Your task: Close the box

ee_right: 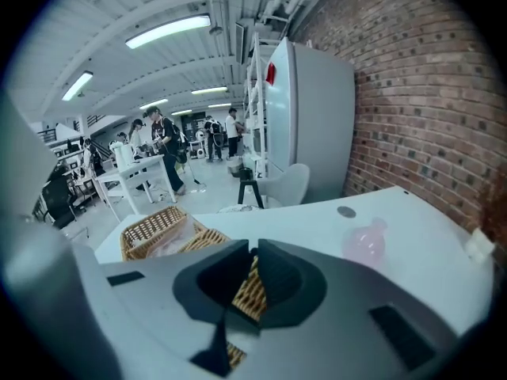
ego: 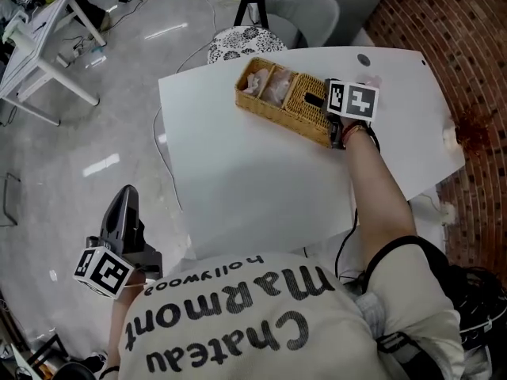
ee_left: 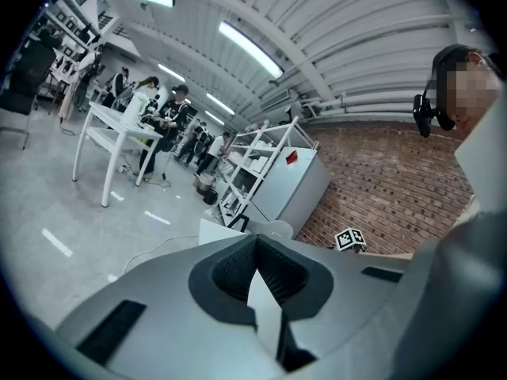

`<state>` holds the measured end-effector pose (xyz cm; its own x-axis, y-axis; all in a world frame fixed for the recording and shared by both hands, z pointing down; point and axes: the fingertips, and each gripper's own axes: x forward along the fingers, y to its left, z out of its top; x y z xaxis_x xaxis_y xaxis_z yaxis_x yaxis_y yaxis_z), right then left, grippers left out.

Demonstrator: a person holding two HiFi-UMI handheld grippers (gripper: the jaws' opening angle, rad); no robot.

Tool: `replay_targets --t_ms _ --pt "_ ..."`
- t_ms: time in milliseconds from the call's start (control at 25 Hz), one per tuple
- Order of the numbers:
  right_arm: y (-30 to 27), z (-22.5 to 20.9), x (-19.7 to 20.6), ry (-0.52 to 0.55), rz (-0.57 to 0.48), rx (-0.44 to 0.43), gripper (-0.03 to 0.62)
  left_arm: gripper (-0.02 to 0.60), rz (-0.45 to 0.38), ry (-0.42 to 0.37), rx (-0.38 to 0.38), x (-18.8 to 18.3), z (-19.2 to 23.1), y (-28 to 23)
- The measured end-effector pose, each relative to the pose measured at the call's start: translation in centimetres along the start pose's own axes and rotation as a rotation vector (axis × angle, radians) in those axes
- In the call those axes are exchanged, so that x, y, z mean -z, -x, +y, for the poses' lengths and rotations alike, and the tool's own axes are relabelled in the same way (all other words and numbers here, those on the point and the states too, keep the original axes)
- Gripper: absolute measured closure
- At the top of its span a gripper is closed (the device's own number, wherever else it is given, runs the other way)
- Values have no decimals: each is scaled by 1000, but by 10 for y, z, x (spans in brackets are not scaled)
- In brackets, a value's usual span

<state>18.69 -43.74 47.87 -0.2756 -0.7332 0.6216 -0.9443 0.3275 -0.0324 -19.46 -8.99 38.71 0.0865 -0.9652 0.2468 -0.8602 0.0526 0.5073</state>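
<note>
A long wicker box (ego: 269,111) stands at the far side of the white table (ego: 253,188), its compartments uncovered, with pale wrapped items in the left ones. My right gripper (ego: 331,125) is at the box's right end, under its marker cube. In the right gripper view the gripper (ee_right: 255,252) shows a narrow gap between its pads, and the wicker rim (ee_right: 154,226) shows through that gap. My left gripper (ego: 125,192) hangs off the table's left near edge, over the floor. Its pads (ee_left: 256,240) meet at the tips with nothing between them.
A pale pink bottle (ego: 371,80) lies on the table behind the right gripper, near a round cable hole (ego: 363,59). Beyond the table are a patterned stool (ego: 242,39) and a grey chair (ego: 309,10). A brick wall (ego: 459,22) runs along the right.
</note>
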Motion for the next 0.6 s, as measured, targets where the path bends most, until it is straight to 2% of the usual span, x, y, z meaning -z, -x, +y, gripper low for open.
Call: replay_targets --t_ms 160,320,600 --pt "22 -4 16 -102 43 -9 536 580 -21 -20 74 -13 -14 -10" --pt "58 0 29 -170 30 -22 536 580 -26 -26 164 -22 -31 -19" --pt "130 26 60 -332 -35 -13 540 580 15 -44 349 -35 -53 -33"
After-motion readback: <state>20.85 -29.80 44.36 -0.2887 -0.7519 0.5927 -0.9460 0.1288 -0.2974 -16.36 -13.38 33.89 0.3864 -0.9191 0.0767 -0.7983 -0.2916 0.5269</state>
